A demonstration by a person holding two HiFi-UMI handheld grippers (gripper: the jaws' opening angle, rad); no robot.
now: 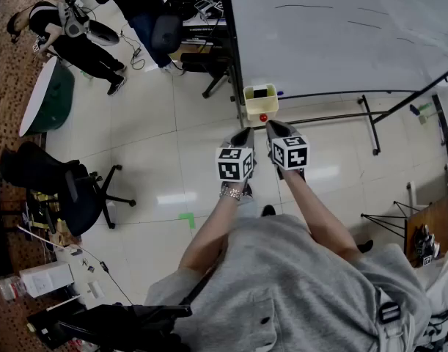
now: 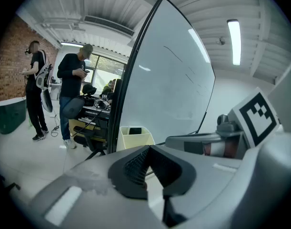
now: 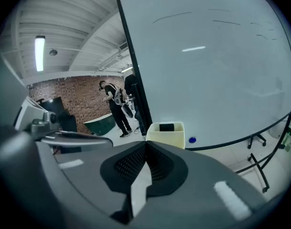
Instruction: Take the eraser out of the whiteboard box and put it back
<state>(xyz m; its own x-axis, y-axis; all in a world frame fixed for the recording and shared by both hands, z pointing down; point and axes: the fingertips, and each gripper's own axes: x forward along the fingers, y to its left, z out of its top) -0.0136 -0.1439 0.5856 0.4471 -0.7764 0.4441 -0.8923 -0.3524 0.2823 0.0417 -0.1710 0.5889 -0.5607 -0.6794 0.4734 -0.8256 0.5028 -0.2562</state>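
**Step in hand:** approach; removal is not yet begun.

**Task items:** The eraser point(image 1: 260, 92) is lying inside the whiteboard box point(image 1: 254, 111). The box is hanging at the lower corner of the whiteboard point(image 1: 341, 35).

**Grippers:** The left hand-held gripper point(image 1: 245, 133) and right hand-held gripper point(image 1: 273, 128) are pointing at the box from just short of it. Both have their jaws pressed together and are carrying nothing.

**Next move, as judged:** one gripper is needing to open and enter the box from above.

**Surroundings:** The whiteboard stand point(image 1: 370, 123) and an office chair point(image 1: 70, 189) are sitting off to the sides. A bystander point(image 1: 81, 39) is standing well apart. Nothing is obstructing the approach.
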